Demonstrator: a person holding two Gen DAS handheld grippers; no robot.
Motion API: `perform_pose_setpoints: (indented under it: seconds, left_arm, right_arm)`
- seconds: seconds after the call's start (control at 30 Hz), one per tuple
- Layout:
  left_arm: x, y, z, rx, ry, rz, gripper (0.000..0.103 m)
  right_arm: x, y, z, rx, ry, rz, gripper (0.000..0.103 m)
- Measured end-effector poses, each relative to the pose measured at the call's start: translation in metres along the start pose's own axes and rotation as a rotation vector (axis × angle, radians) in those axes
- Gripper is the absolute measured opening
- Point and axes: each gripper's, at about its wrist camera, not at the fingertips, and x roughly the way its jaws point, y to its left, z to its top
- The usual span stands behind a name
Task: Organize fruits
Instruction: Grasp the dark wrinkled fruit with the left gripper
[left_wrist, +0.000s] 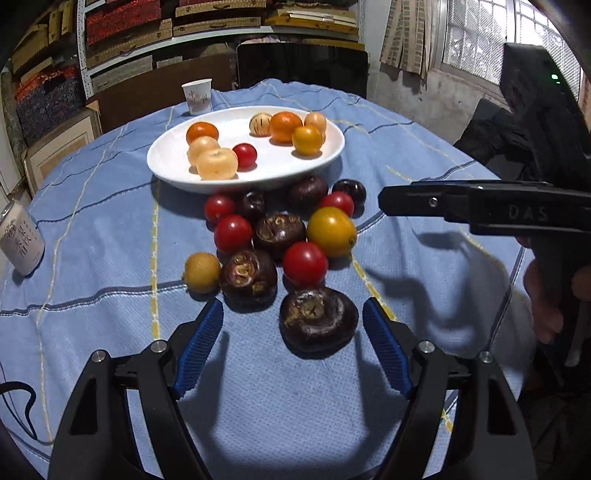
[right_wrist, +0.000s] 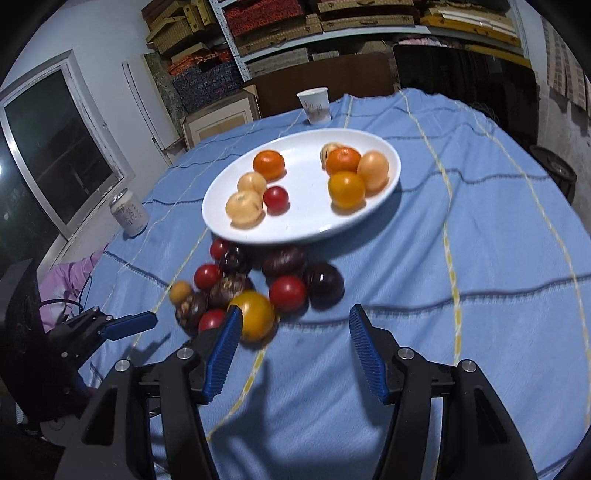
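Observation:
A white plate (left_wrist: 177, 168) holds several orange, pale and yellow fruits and one red tomato (left_wrist: 245, 155). In front of it on the blue cloth lies a heap of red tomatoes, dark water chestnuts and a yellow tomato (left_wrist: 331, 231). My left gripper (left_wrist: 293, 317) is open, its blue pads either side of the nearest dark chestnut (left_wrist: 317, 319), apart from it. My right gripper (right_wrist: 293, 323) is open and empty above the cloth, its left pad (right_wrist: 225, 347) in front of the yellow tomato (right_wrist: 255, 314). The plate also shows in the right wrist view (right_wrist: 295, 229).
A paper cup (left_wrist: 197, 96) stands behind the plate. A drinks can (left_wrist: 20, 240) stands at the table's left. The right gripper's body (left_wrist: 480, 208) reaches in from the right over the cloth. Shelves of boxes stand behind the round table.

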Motion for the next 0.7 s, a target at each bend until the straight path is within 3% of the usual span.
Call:
perform_pose_setpoints:
  seconds: [0.1, 0.17, 0.2, 0.27, 0.37, 0.5, 0.7]
  left_arm:
    - [0.006, -0.005, -0.002, 0.008, 0.017, 0.009, 0.076]
    - [0.011, -0.009, -0.003, 0.028, 0.042, 0.017, 0.066]
    - [0.014, -0.011, -0.004, 0.037, 0.059, 0.011, 0.056]
    - [0.013, -0.013, -0.005, 0.046, 0.053, 0.004, 0.048]
    - [0.01, -0.01, -0.006, 0.025, 0.039, -0.009, 0.047]
    - [-0.005, -0.001, -0.008, -0.028, -0.043, -0.057, 0.047]
    - [-0.012, 0.006, -0.009, -0.08, -0.084, -0.056, 0.047]
  right_arm:
    - [-0.005, 0.002, -0.006, -0.003, -0.006, -0.007, 0.061]
    - [-0.008, 0.002, -0.008, -0.007, -0.013, -0.015, 0.061]
    - [-0.009, 0.002, -0.009, -0.008, -0.017, -0.019, 0.062]
    - [-0.009, 0.001, -0.01, -0.005, -0.017, -0.022, 0.062]
    - [-0.008, 0.001, -0.01, -0.011, -0.017, -0.026, 0.062]
    - [-0.005, 0.008, -0.013, -0.051, -0.008, -0.04, 0.062]
    - [-0.001, 0.02, -0.016, -0.108, 0.003, -0.052, 0.062]
